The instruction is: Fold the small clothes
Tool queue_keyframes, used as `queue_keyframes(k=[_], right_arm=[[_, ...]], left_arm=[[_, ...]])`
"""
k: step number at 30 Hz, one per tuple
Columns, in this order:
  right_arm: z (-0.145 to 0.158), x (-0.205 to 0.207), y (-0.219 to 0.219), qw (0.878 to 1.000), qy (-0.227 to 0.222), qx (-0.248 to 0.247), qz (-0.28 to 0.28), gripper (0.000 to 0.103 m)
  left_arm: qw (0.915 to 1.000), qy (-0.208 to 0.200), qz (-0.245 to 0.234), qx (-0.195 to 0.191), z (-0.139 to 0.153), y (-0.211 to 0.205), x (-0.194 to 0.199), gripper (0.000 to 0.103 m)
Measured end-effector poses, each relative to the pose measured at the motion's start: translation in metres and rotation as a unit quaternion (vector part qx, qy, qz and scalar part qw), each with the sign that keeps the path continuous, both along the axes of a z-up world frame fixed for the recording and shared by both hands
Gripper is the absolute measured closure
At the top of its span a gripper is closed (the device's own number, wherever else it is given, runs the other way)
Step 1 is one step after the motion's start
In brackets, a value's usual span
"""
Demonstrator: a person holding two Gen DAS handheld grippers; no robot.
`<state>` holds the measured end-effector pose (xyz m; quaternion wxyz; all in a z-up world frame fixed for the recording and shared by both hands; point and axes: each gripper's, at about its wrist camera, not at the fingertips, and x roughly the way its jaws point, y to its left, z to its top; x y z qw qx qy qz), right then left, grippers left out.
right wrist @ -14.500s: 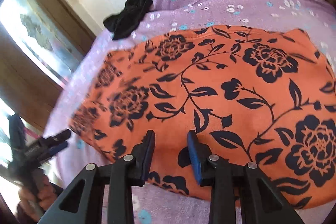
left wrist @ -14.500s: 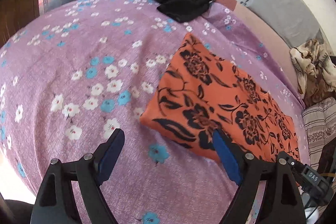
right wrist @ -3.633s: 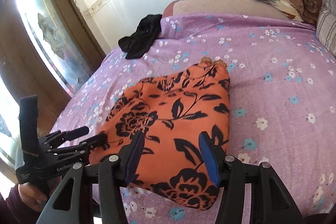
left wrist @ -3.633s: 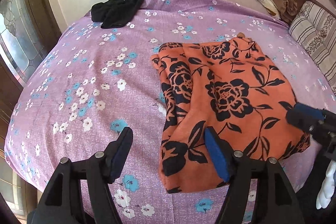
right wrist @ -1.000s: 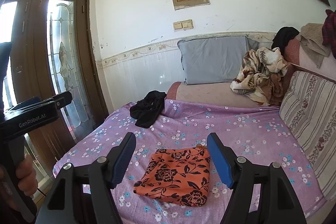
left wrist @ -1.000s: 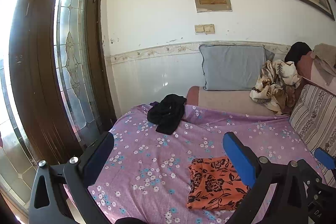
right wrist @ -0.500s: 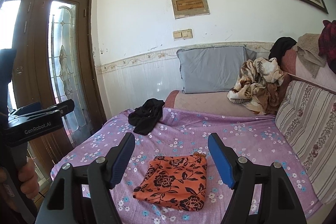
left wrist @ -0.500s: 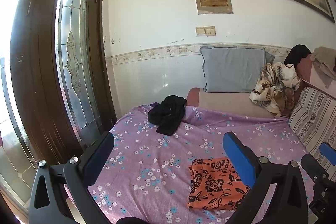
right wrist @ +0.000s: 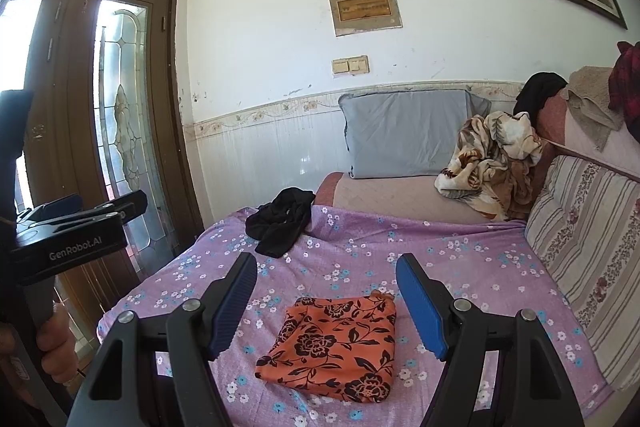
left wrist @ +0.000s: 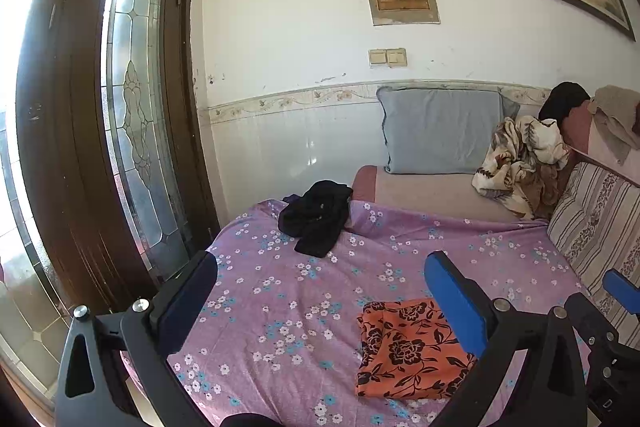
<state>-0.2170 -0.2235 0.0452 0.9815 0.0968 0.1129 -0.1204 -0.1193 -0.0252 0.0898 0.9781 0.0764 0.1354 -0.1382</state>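
orange floral cloth (right wrist: pixel 332 345), folded, lower centre on bed (right wrist: pixel 460 267); left claw (left wrist: pixel 320 301) and right claw (right wrist: pixel 326 303) released, held clear, fold apparently finished.

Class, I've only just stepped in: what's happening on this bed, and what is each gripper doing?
A person holds a two-finger gripper in each hand above a bed with a purple flowered sheet. The orange flowered cloth lies folded into a compact rectangle near the front edge, touched by nothing. The left gripper and right gripper both hang open and empty, back from the cloth. A crumpled black garment sits unfolded at the far corner, likely next.
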Motion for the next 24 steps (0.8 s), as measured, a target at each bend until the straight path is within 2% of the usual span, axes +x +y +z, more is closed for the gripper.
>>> queue_keyframes(k=[11, 24], right_arm=[[-0.012, 0.016, -0.008, 1.0, 0.024, 0.006, -0.004, 0.027], [-0.011, 0.052, -0.019, 1.0, 0.025, 0.005, 0.003, 0.027]], left_arm=[[0.9999, 0.014, 0.002, 0.005, -0.006, -0.009, 0.012, 0.0], [0.9996, 0.028, -0.001, 0.003, -0.021, -0.022, 0.048, 0.0]])
